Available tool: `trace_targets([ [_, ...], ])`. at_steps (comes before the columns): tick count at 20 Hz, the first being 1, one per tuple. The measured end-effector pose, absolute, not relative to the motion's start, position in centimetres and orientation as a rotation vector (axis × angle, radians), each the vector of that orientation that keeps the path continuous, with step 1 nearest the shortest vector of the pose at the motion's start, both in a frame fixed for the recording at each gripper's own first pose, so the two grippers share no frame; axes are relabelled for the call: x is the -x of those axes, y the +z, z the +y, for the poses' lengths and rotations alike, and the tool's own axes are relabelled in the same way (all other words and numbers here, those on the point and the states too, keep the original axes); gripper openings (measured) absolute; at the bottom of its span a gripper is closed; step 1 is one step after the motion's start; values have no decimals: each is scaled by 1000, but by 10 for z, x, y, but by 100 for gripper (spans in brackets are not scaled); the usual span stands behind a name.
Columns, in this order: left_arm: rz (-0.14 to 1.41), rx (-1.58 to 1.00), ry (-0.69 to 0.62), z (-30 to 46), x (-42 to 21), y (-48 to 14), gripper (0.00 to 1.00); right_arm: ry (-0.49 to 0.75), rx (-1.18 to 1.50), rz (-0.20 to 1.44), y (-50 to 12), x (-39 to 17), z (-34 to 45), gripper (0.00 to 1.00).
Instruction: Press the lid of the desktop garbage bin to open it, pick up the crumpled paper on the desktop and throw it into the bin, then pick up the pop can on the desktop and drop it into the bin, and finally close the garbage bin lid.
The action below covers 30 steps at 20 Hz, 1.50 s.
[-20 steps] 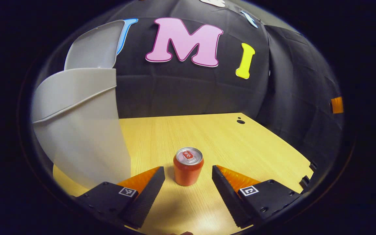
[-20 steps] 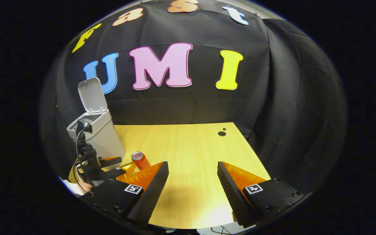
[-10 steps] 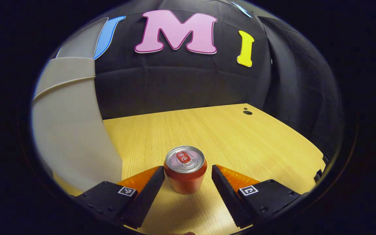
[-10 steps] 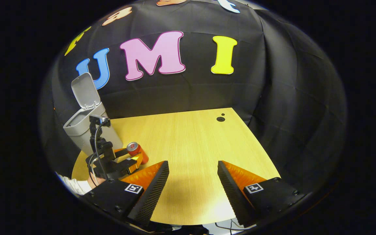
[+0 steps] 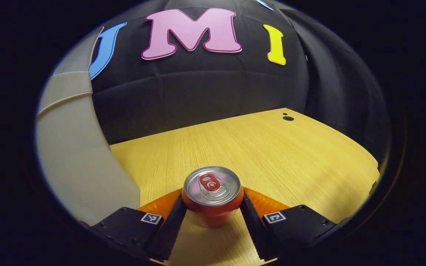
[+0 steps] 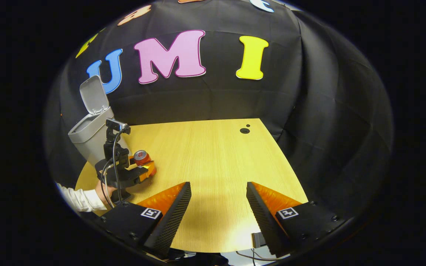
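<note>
The left gripper point(image 5: 212, 214) sits low beside the bin point(image 5: 72, 147), fingers closed against both sides of the pop can point(image 5: 212, 195). The right gripper point(image 6: 218, 207) hovers well apart from the bin, fingers spread wide, gripping nothing.

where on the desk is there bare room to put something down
Free: the desk from the can across to the two small holes and the far edge, also ahead of the right claw. Crowded: the near-left corner, with the bin, can and left claw.
</note>
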<state>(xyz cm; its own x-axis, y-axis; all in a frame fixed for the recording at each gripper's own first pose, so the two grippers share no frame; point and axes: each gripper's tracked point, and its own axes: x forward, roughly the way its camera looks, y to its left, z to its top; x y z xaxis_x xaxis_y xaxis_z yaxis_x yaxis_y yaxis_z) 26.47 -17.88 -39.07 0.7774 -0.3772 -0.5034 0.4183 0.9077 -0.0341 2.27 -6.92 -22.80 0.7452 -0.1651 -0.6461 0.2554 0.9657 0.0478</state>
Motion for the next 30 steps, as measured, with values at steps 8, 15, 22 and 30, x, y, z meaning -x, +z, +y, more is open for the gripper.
trace_targets([
  [8,384,-45,-521,-189,-252,-268,84,-199,-140,624,-219,-33,-62,98],
  [15,186,-64,-484,-118,-264,-104,82,-211,-199,561,-221,-46,-57,97],
  [22,188,33,-371,-8,-286,-50,82,-201,-214,522,-211,-56,-50,96],
  [30,470,14,-213,112,-332,-156,83,-218,-227,496,-205,-68,-38,98],
])
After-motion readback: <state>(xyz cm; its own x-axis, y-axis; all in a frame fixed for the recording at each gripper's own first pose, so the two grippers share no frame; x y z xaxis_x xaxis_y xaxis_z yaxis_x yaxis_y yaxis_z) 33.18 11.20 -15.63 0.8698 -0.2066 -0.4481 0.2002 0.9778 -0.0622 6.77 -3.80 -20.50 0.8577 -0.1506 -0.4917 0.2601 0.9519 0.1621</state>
